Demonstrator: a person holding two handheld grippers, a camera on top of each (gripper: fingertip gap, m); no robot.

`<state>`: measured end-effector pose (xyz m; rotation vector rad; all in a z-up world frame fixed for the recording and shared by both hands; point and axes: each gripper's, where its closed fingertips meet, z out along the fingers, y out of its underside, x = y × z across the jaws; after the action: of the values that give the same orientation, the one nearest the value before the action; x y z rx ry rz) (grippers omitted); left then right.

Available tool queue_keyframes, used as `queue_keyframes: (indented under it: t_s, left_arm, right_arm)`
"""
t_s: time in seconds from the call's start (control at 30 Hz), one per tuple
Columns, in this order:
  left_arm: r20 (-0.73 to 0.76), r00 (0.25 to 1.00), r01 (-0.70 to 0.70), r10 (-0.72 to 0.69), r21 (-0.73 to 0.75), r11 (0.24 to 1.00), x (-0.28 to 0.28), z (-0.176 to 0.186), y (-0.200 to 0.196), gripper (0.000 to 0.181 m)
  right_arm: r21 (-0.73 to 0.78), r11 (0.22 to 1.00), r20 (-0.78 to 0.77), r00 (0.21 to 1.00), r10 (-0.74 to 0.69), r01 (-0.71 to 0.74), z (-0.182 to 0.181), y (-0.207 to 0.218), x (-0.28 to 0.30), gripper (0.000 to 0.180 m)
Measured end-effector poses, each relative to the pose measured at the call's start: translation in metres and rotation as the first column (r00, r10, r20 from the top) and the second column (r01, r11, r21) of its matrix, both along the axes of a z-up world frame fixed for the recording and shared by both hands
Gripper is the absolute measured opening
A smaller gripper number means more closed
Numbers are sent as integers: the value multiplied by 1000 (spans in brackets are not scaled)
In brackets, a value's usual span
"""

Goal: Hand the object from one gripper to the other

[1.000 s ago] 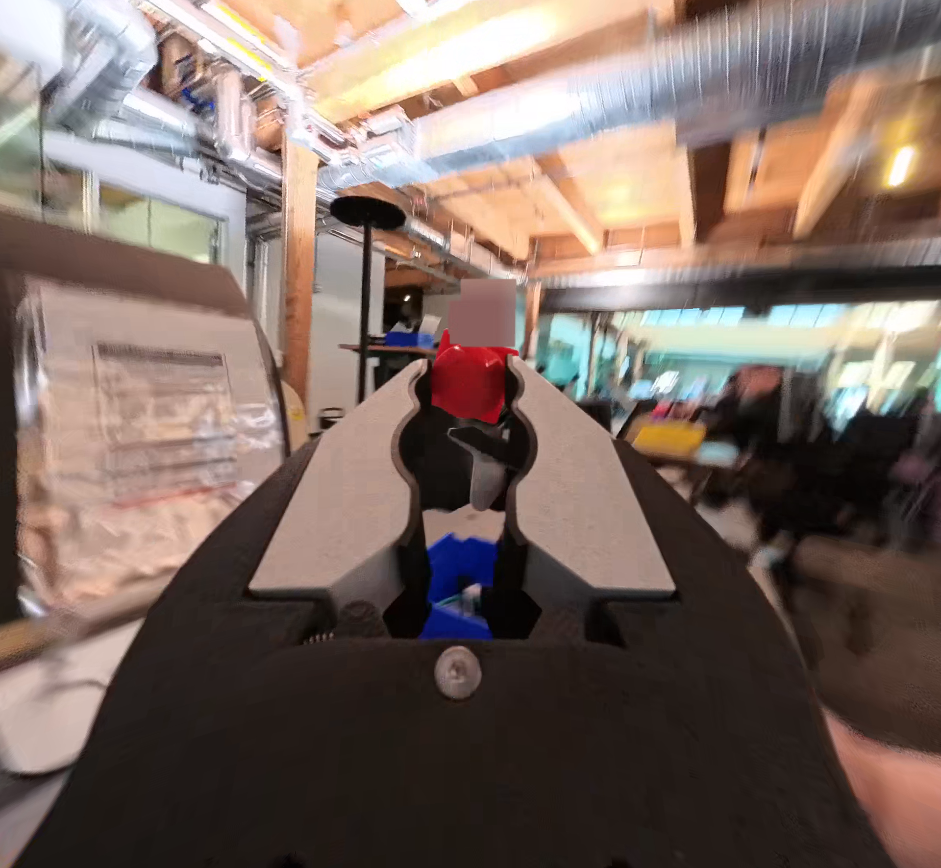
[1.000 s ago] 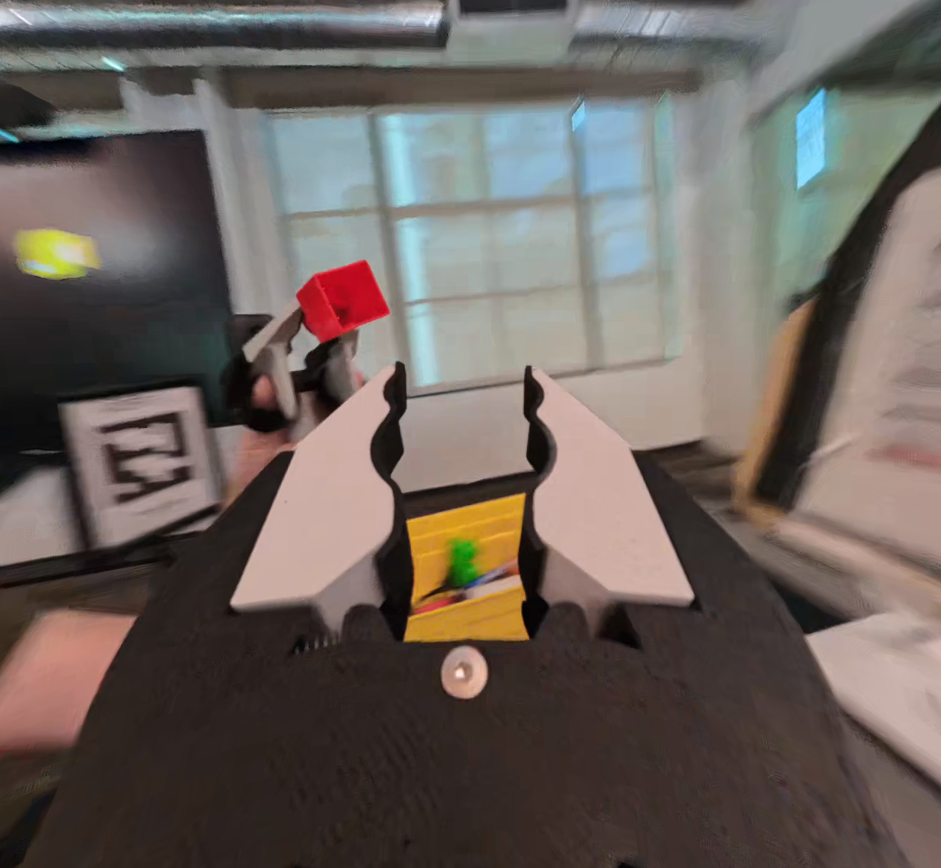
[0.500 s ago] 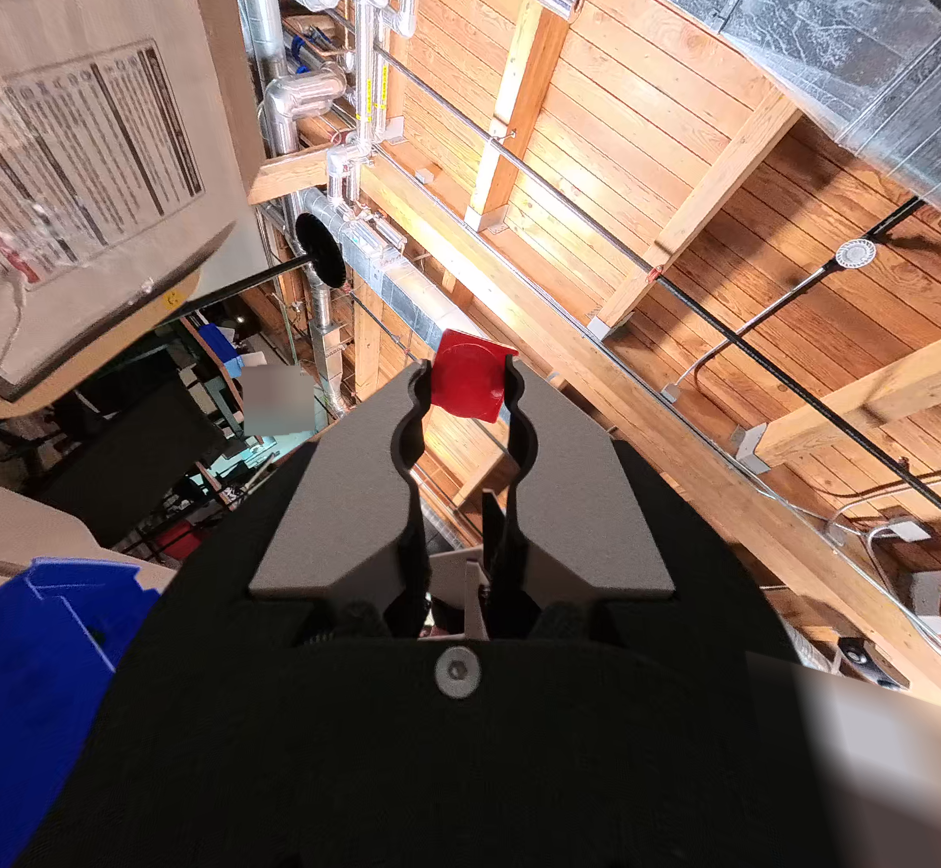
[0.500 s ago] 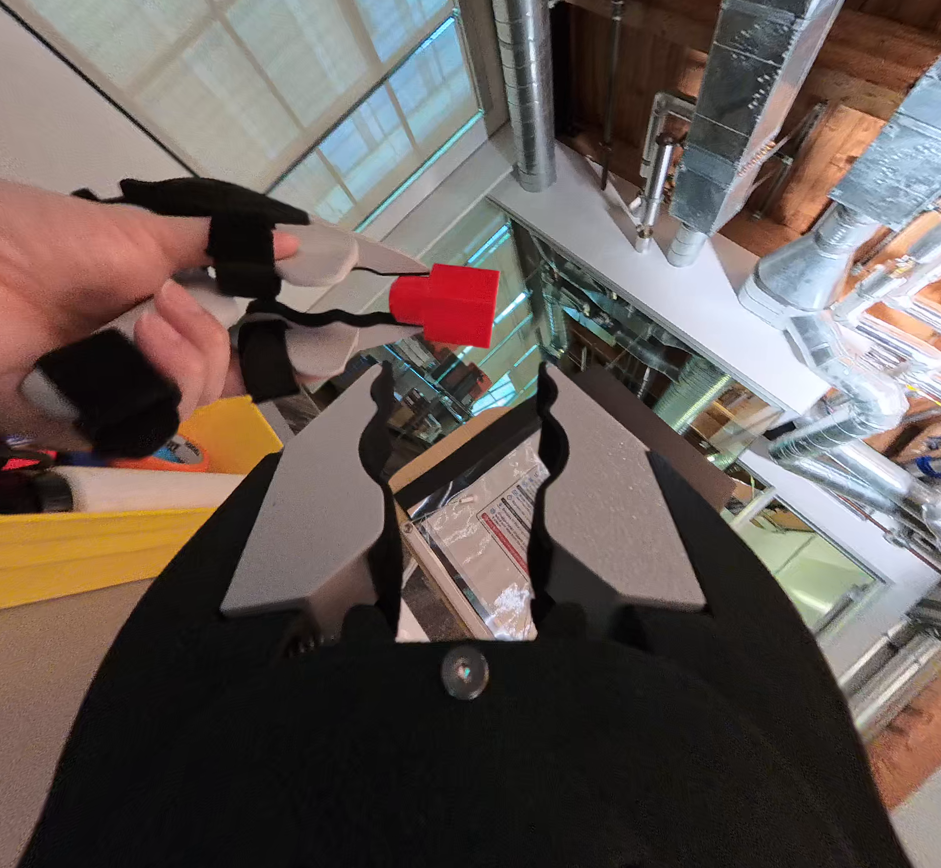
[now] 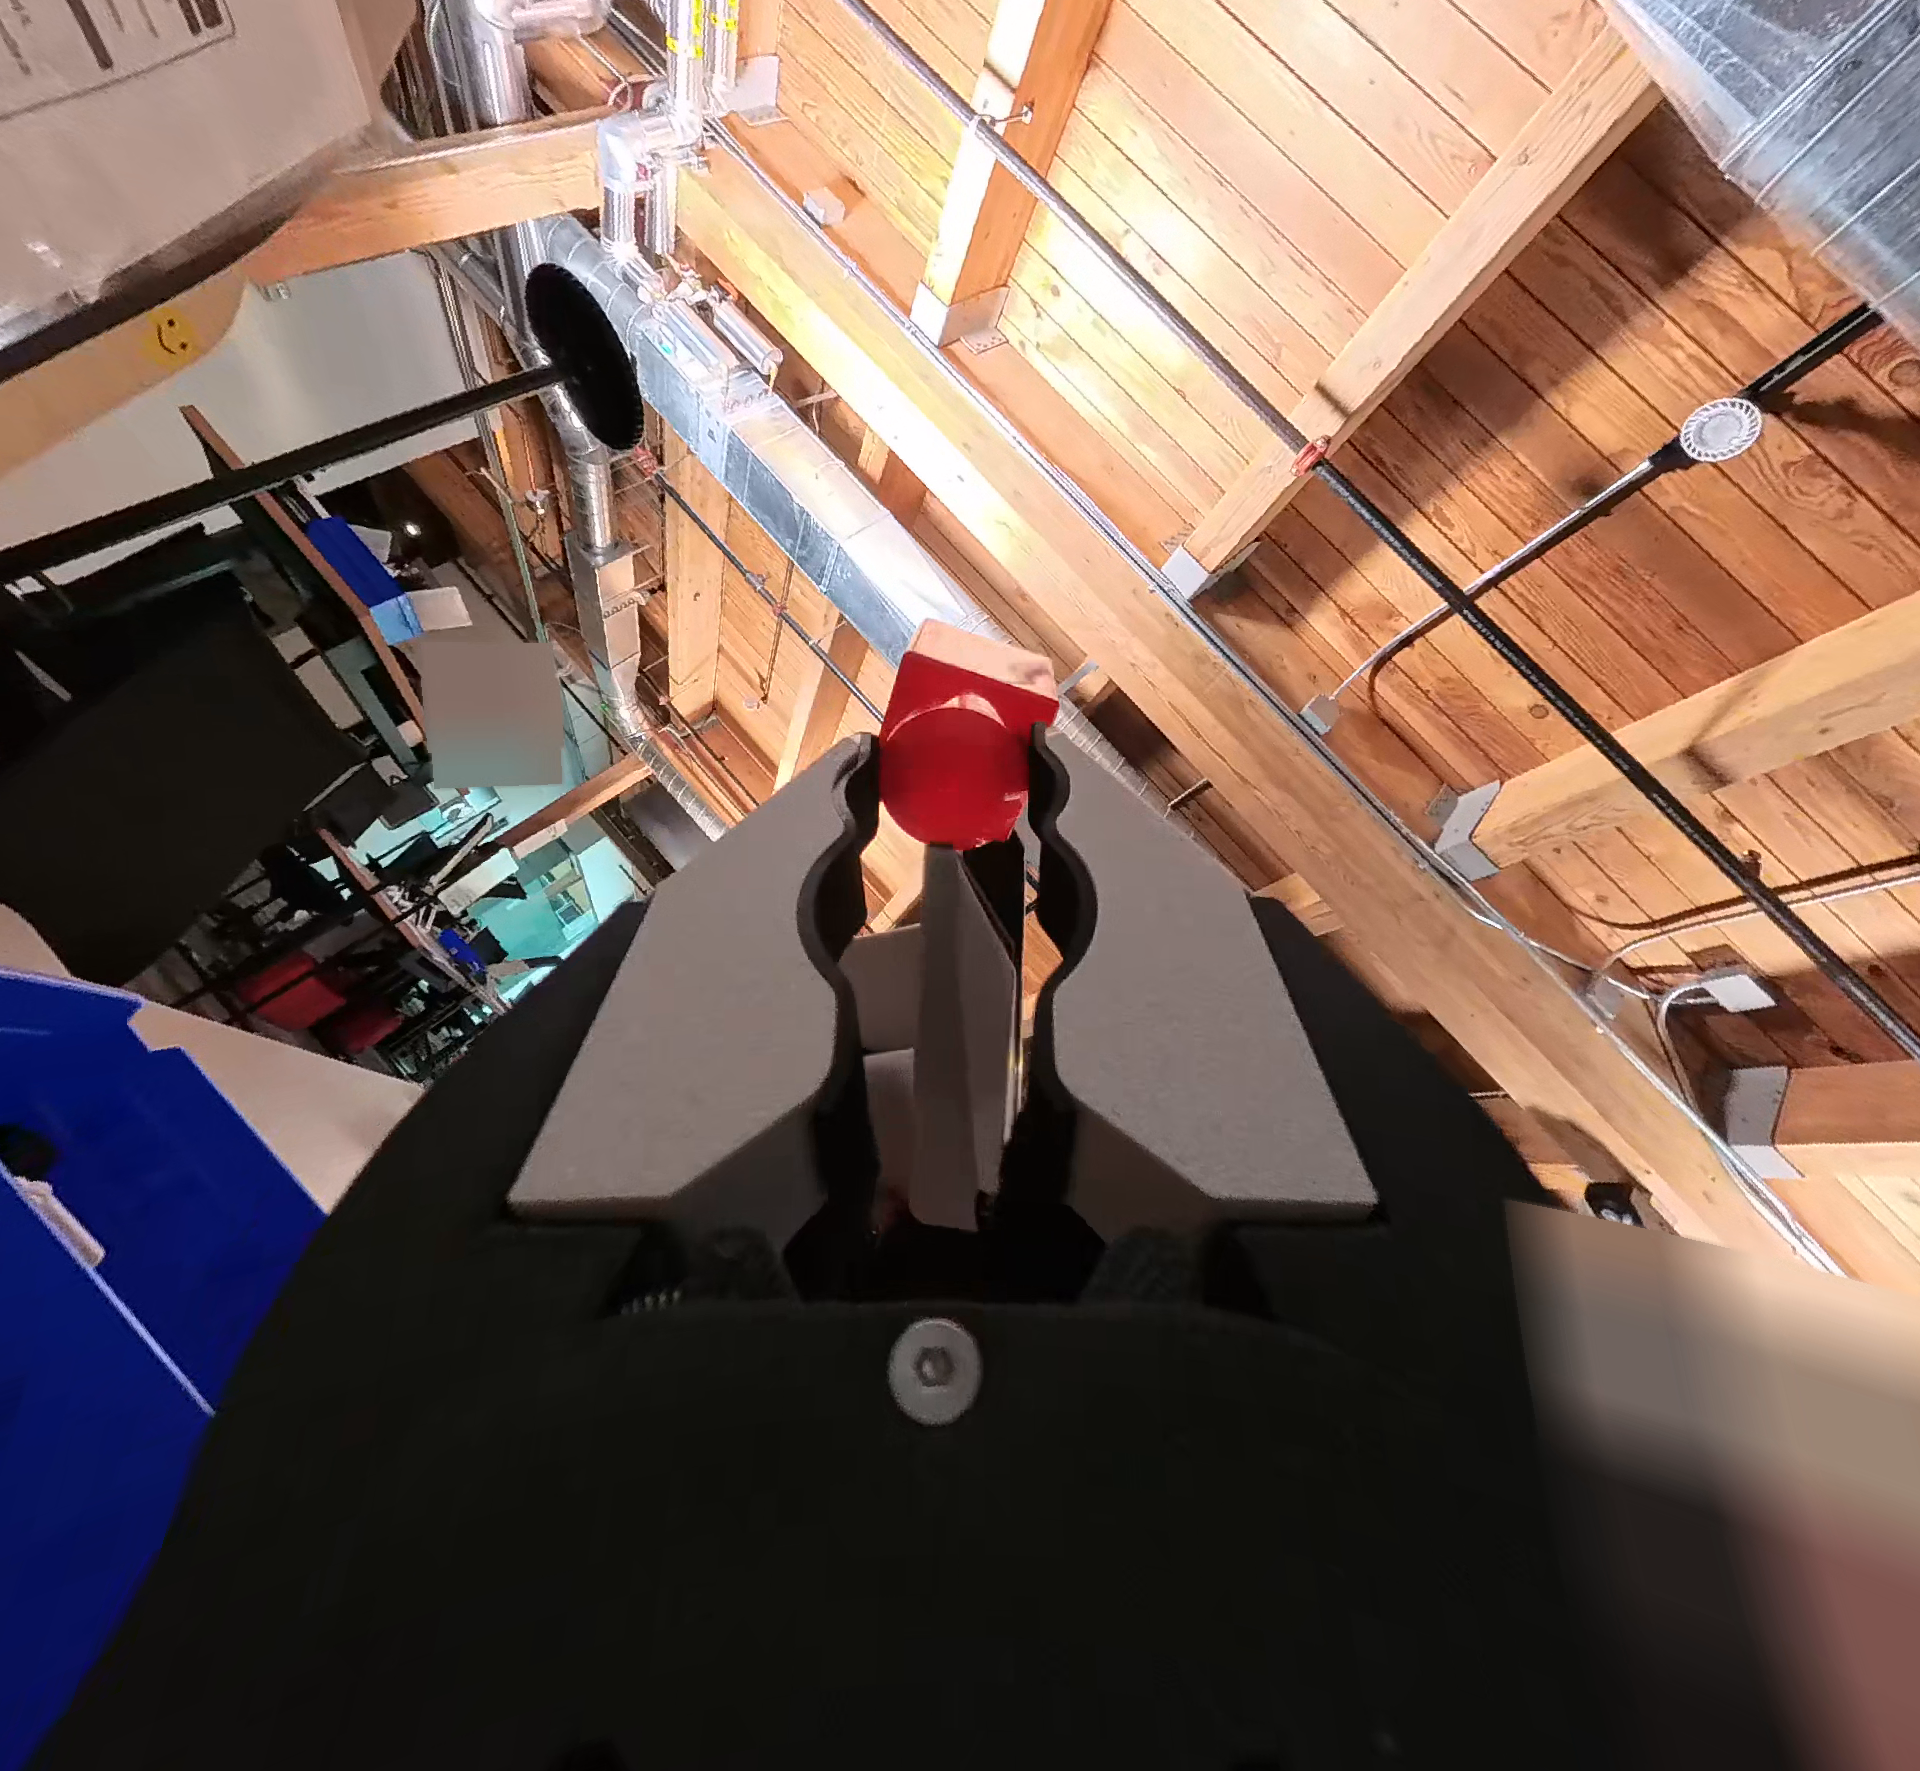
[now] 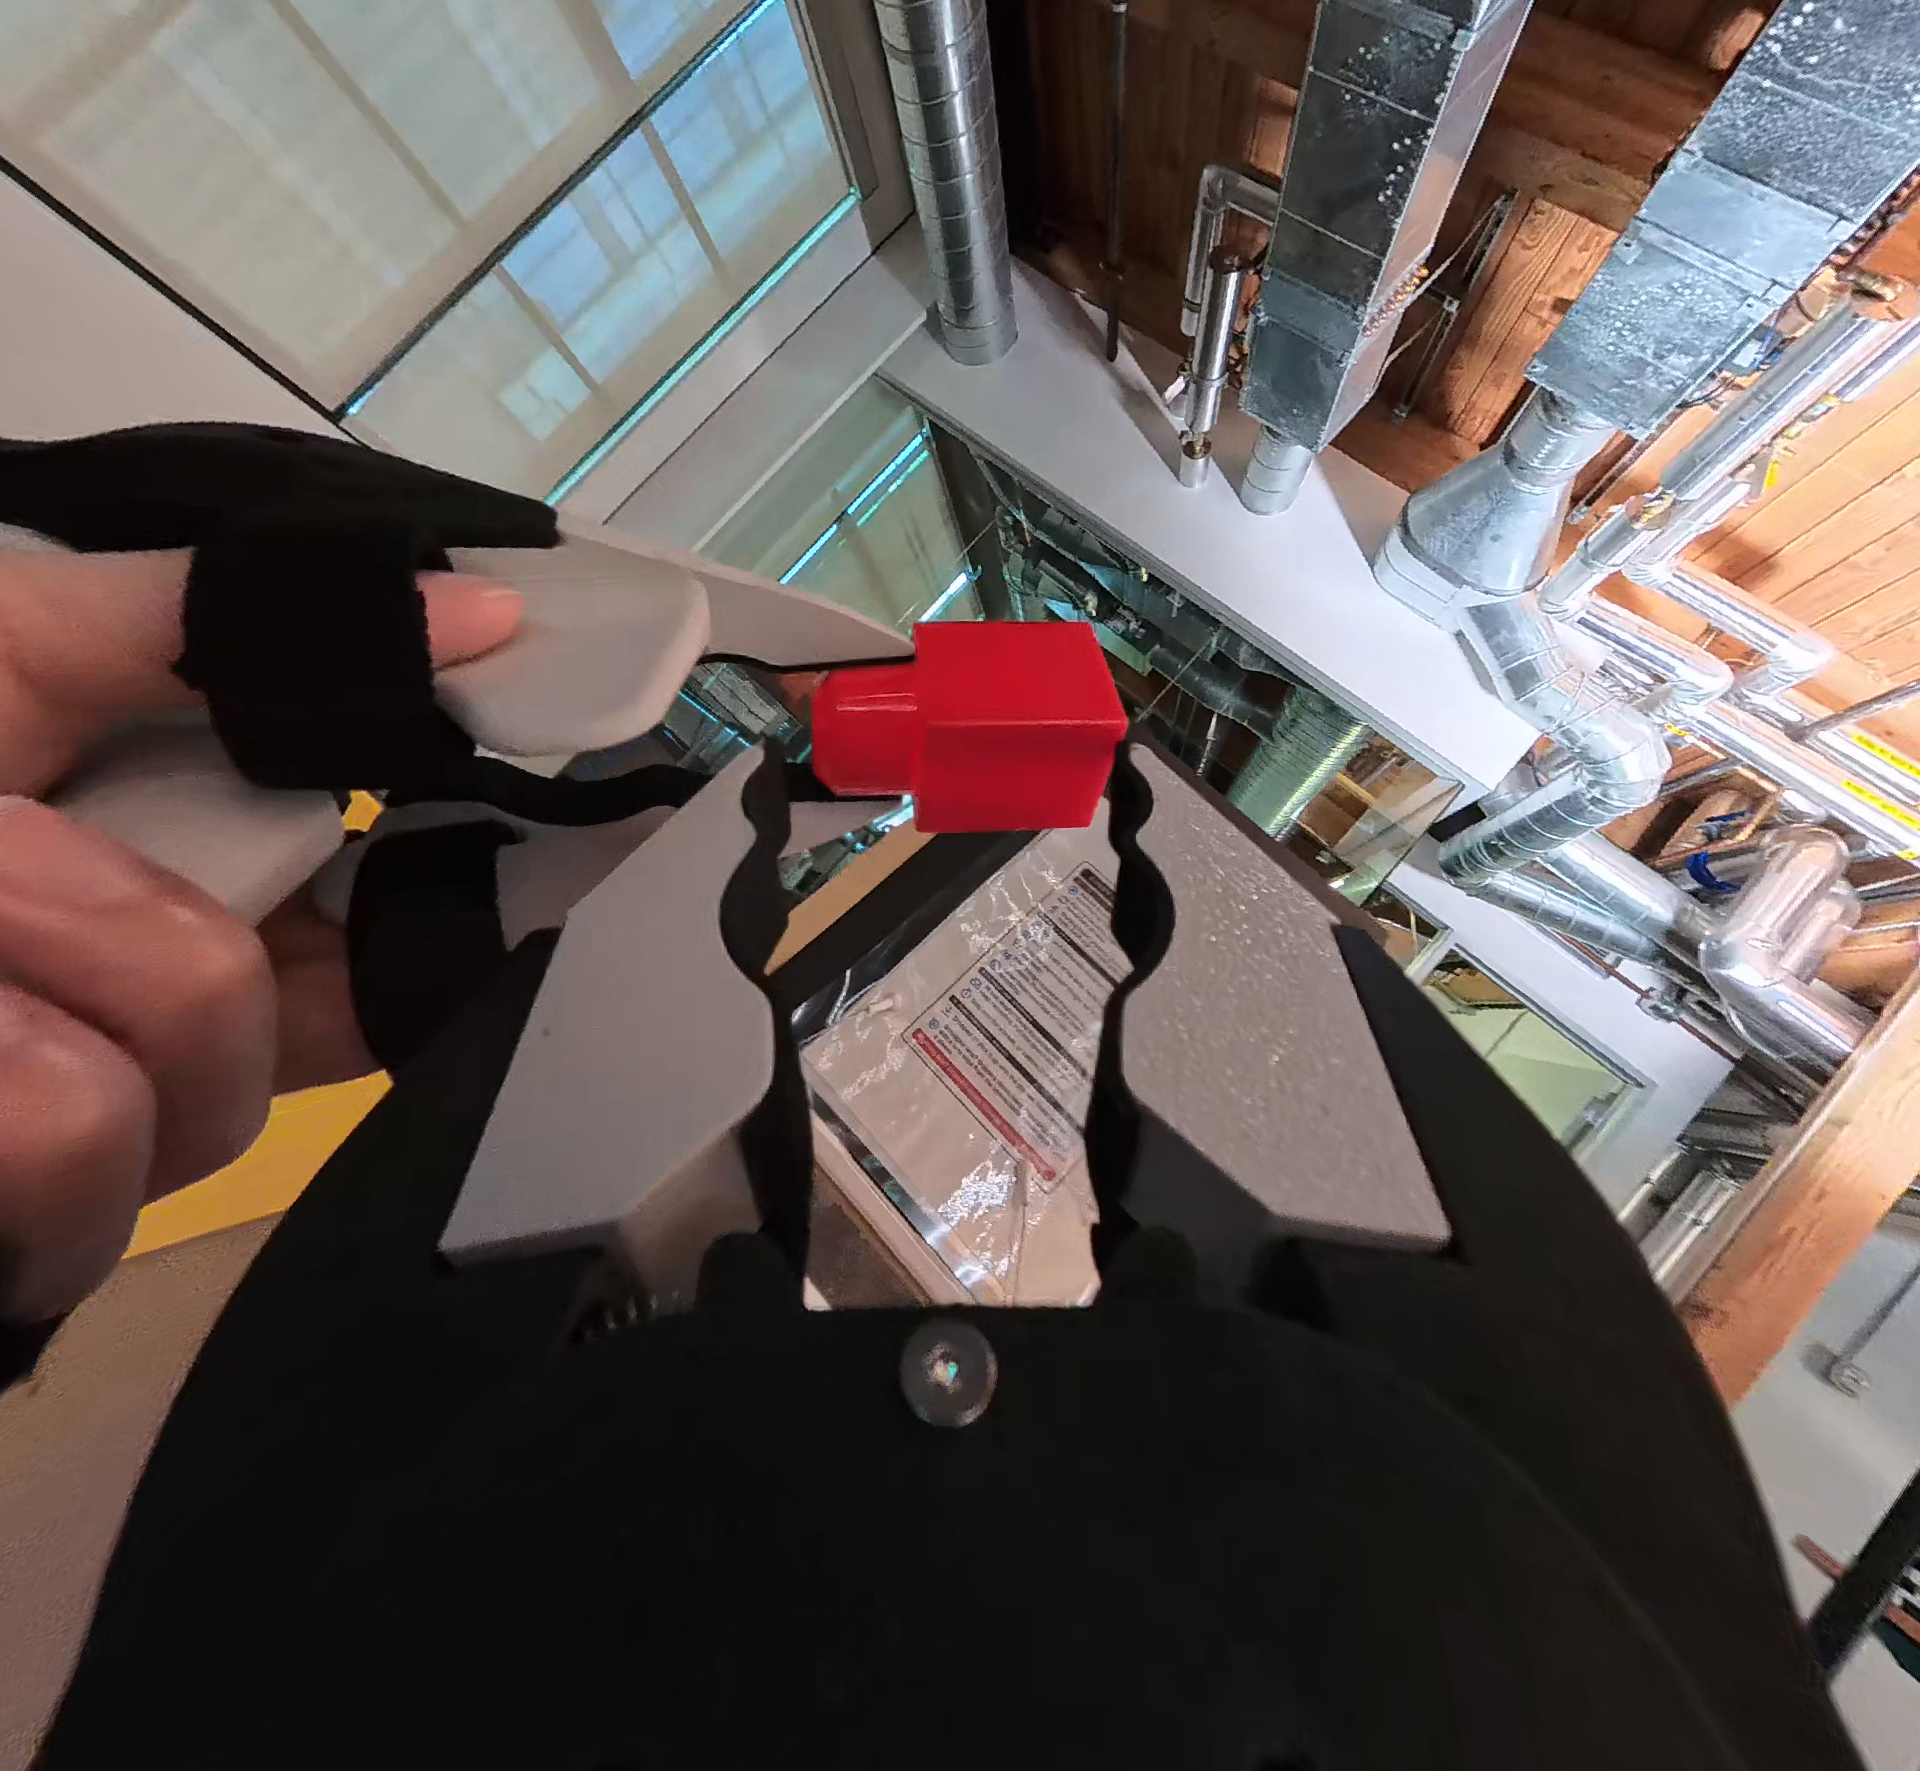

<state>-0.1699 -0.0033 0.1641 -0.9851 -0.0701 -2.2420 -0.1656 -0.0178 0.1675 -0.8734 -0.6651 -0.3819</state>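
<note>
The object is a red block (image 6: 997, 724), a cube with a round stub on one side. My left gripper (image 5: 951, 765) is shut on the stub (image 5: 951, 786) and holds the block up in the air, towards the ceiling. In the right wrist view the left gripper (image 6: 821, 693) reaches in from the left, held by a hand (image 6: 104, 890). My right gripper (image 6: 945, 771) is open, and the cube sits between its fingertips, close against the right one. One right finger (image 5: 966, 1025) shows below the block in the left wrist view.
A blue bin (image 5: 104, 1202) sits at lower left in the left wrist view. A yellow bin (image 6: 260, 1171) and a cardboard box with a plastic-covered label (image 6: 987, 1046) lie behind the right gripper. Wooden beams (image 5: 1351, 163) and metal ducts (image 6: 1351, 111) are overhead. Less than 4 cm separates the two grippers' tips.
Both grippers have tilted up towards the ceiling. The left gripper has brought the red block from up and left of the right gripper to between its open fingertips.
</note>
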Motion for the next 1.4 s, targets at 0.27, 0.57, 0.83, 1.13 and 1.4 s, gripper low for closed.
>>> queue_keyframes:
  t_s: [0.27,0.57,0.83,1.13,1.4]
  left_arm:
    - [-7,999,37,-37,12,999,7,2,-14,26]
    - [-14,998,54,-53,116,992,10,11,-23,36]
    - [-89,803,-325,590,765,557,-13,37,-25,62]
    - [-187,771,51,608,971,235,22,11,-89,84]
    - [211,497,211,841,911,-354,39,-17,-117,67]
  right_arm:
    - [15,1000,-17,1000,-22,23,4,1,9,63]
    - [-1,1000,-47,999,22,-22,16,-7,18,62]
    - [-387,470,-617,602,507,-793,22,-27,37,62]
    - [-460,66,-547,342,764,-885,4,-93,38,63]
    - [-533,-345,-777,286,561,-773,-27,-103,28,63]
